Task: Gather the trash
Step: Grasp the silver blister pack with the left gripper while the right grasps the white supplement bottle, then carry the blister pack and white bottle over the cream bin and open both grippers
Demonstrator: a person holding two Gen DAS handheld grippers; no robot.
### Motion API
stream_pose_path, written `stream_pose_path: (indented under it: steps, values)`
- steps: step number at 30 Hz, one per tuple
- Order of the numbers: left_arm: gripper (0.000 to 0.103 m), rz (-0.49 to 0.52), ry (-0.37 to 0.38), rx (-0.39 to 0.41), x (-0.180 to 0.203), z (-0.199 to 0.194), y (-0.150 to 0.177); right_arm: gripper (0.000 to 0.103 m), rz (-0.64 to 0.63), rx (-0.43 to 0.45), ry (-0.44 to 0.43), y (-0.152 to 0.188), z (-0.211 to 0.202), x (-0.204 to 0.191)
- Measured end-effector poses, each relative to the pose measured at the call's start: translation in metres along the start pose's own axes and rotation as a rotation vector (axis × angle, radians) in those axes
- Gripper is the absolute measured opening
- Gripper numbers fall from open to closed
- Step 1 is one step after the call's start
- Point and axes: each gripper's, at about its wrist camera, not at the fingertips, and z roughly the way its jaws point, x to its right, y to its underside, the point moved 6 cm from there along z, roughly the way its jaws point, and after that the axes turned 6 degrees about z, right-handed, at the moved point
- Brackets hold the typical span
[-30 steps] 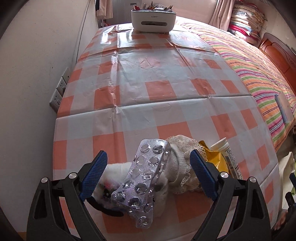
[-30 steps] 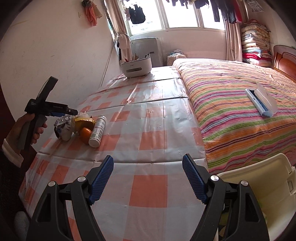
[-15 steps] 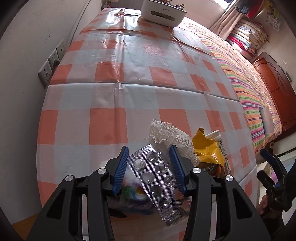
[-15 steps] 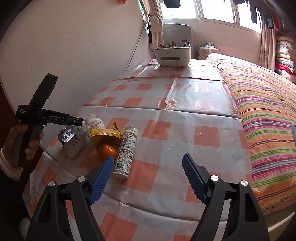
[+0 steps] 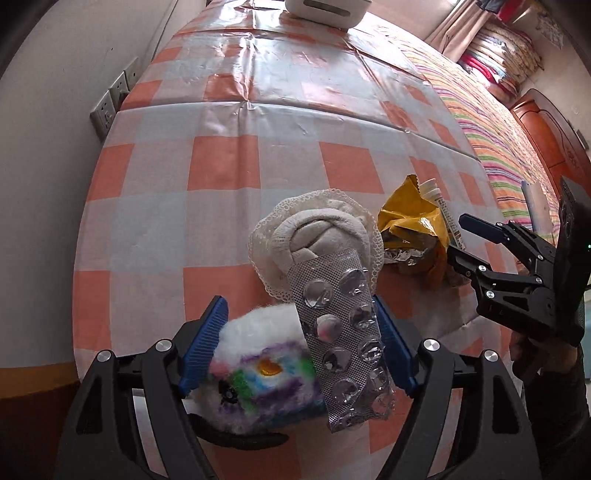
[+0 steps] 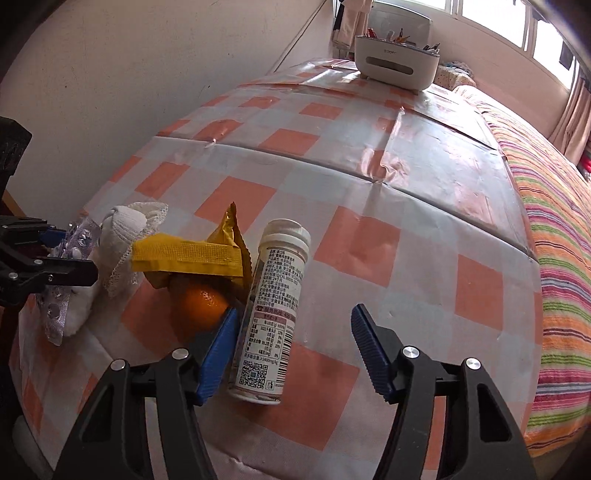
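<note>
In the left wrist view, the left tongs (image 5: 297, 343) stand spread around a blister pack (image 5: 341, 332) that leans on a fluffy toy (image 5: 264, 365) near the table's (image 5: 258, 155) near edge, gripping nothing. In the right wrist view, the right tongs (image 6: 291, 347) are released astride a white bottle (image 6: 271, 314) lying beside an orange (image 6: 201, 304) under a yellow wrapper (image 6: 192, 254).

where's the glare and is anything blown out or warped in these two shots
Left wrist view: sheen streaks the far tablecloth, the blister pack glints, and fisheye bows the table edges. Right wrist view: the window is blown out white, glare lies on the cloth's creases, and the tablet tube stays sharp.
</note>
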Motion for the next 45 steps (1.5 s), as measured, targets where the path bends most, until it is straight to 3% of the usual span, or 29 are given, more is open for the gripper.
stream_pose_path:
  steps: [3, 7, 9, 11, 17, 26, 34, 45]
  values:
    - [0.074, -0.019, -0.007, 0.013, 0.0, 0.001, 0.002, 0.031, -0.019, -0.009, 0.019, 0.005, 0.003, -0.002]
    - [0.063, -0.046, -0.013, 0.044, 0.002, -0.002, 0.002, 0.029, 0.005, 0.025, 0.013, 0.013, -0.007, 0.003]
    - [0.043, -0.061, 0.006, 0.061, 0.004, -0.006, 0.002, 0.028, 0.03, 0.049, 0.0, 0.02, -0.016, 0.008]
    - [0.038, -0.078, 0.036, 0.062, 0.007, -0.008, 0.002, 0.028, 0.056, 0.071, -0.008, 0.028, -0.027, 0.015]
    - [0.035, -0.091, 0.034, 0.069, 0.02, -0.006, 0.004, 0.028, 0.152, 0.131, -0.028, 0.05, -0.058, 0.038]
    - [0.033, -0.096, 0.057, 0.142, 0.05, -0.026, -0.001, 0.028, 0.219, 0.229, -0.05, 0.063, -0.099, 0.057]
    - [0.033, -0.051, 0.069, 0.214, 0.1, -0.04, -0.005, 0.028, 0.24, 0.268, -0.059, 0.074, -0.12, 0.067]
    - [0.033, 0.009, 0.102, 0.341, 0.176, -0.04, -0.007, 0.028, 0.26, 0.308, 0.0, 0.092, -0.142, 0.089]
